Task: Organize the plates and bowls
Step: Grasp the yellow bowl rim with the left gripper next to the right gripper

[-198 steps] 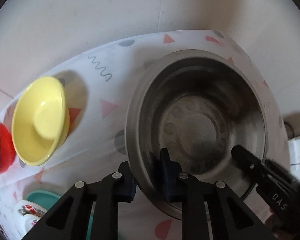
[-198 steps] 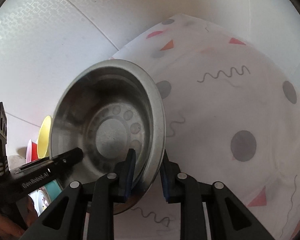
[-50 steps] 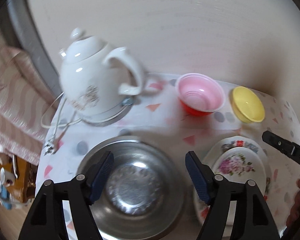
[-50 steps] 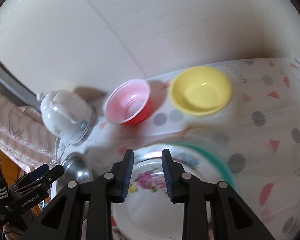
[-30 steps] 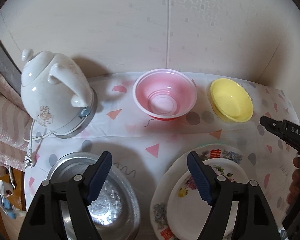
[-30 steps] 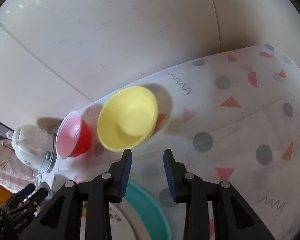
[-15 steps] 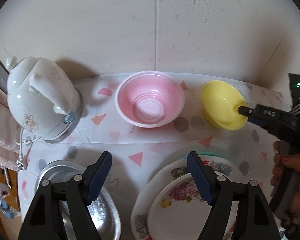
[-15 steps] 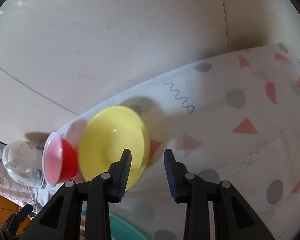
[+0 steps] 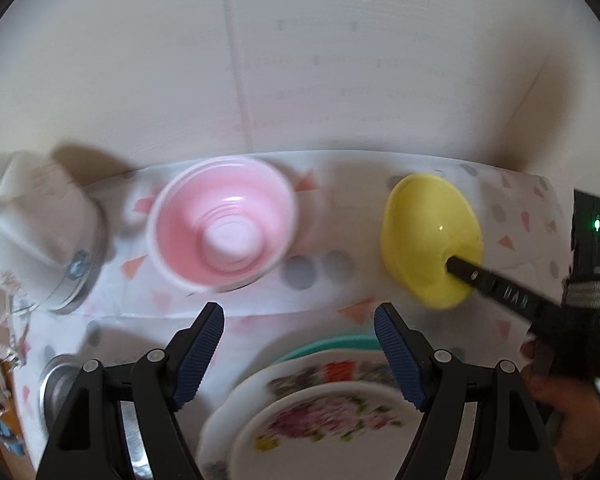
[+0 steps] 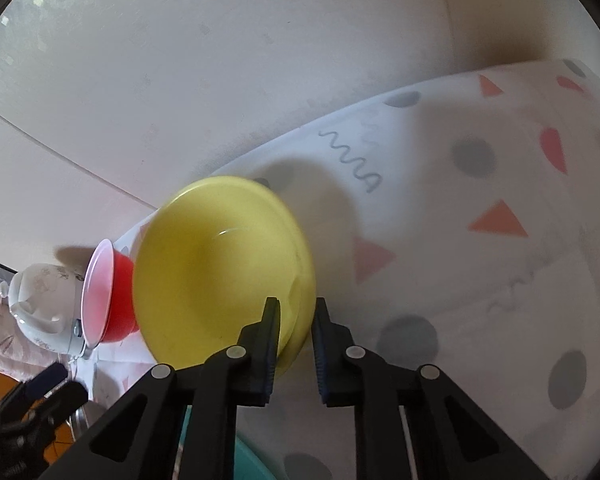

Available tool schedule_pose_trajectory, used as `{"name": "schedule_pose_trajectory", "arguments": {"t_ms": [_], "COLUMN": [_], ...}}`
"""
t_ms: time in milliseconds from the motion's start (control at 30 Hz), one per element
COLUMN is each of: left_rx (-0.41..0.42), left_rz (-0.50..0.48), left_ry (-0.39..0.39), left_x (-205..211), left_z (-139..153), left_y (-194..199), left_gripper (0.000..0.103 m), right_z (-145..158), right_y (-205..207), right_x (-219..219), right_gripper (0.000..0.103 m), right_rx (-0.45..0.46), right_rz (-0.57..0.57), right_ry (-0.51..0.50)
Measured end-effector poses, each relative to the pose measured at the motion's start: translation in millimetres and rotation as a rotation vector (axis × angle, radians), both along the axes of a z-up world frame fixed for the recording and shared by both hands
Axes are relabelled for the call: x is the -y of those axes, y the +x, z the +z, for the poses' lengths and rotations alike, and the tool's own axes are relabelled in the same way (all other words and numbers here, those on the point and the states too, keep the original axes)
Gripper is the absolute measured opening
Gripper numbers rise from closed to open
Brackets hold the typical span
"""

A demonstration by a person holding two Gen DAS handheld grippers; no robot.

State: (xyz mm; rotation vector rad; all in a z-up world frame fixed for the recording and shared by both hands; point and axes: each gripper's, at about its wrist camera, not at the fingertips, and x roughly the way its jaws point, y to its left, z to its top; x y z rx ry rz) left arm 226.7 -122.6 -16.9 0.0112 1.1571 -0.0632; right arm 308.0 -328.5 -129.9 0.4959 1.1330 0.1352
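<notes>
A yellow bowl [image 10: 220,272] sits on the patterned tablecloth by the wall; it also shows in the left wrist view [image 9: 428,236]. My right gripper [image 10: 296,320] has its jaws on either side of the yellow bowl's near rim, with a small gap still showing. A pink bowl with a red outside [image 9: 224,228] stands left of the yellow one. My left gripper [image 9: 300,344] is open and empty above the cloth, in front of the pink bowl. A stack of floral plates on a teal plate [image 9: 324,420] lies at the near edge.
A white kettle [image 9: 32,232] stands at the far left. A steel bowl [image 9: 60,384] lies at the near left. The wall runs close behind the bowls. Patterned cloth [image 10: 480,280] extends to the right of the yellow bowl.
My right gripper has moved forward so its jaws now straddle the yellow bowl's rim. My left gripper has drifted closer to the pink bowl. Earlier, both grippers set down the steel bowl.
</notes>
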Motion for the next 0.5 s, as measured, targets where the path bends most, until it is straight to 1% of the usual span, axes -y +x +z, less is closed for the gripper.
{"name": "schedule_pose_trajectory", "arguments": {"t_ms": [67, 200, 367, 400, 433, 500], "left_rx": [-0.005, -0.027, -0.023, -0.025, -0.03, -0.045], "left_rz": [-0.035, -0.067, -0.104, -0.108, -0.11, -0.12], "left_ry": [-0.014, -0.016, 0.019, 0.021, 0.019, 0.019], "left_x": [14, 35, 55, 57, 59, 62], "left_z": [-3, -12, -17, -19, -22, -27], "left_y": [7, 23, 38, 42, 45, 51], "left_gripper": [0.078, 0.078, 0.076, 0.073, 0.067, 0.059], "right_z": [-1, -1, -2, -3, -3, -3], "right_y": [-6, -14, -16, -13, -15, -16], "right_x": [4, 11, 19, 16, 19, 20], "right_gripper": [0.016, 0.015, 0.015, 0.015, 0.015, 0.015], "right_rx": [0.0, 0.009, 0.013, 0.014, 0.016, 0.02], "right_rz": [0.001, -0.003, -0.011, -0.011, -0.009, -0.004], "right_ry": [-0.001, 0.003, 0.016, 0.019, 0.023, 0.02]}}
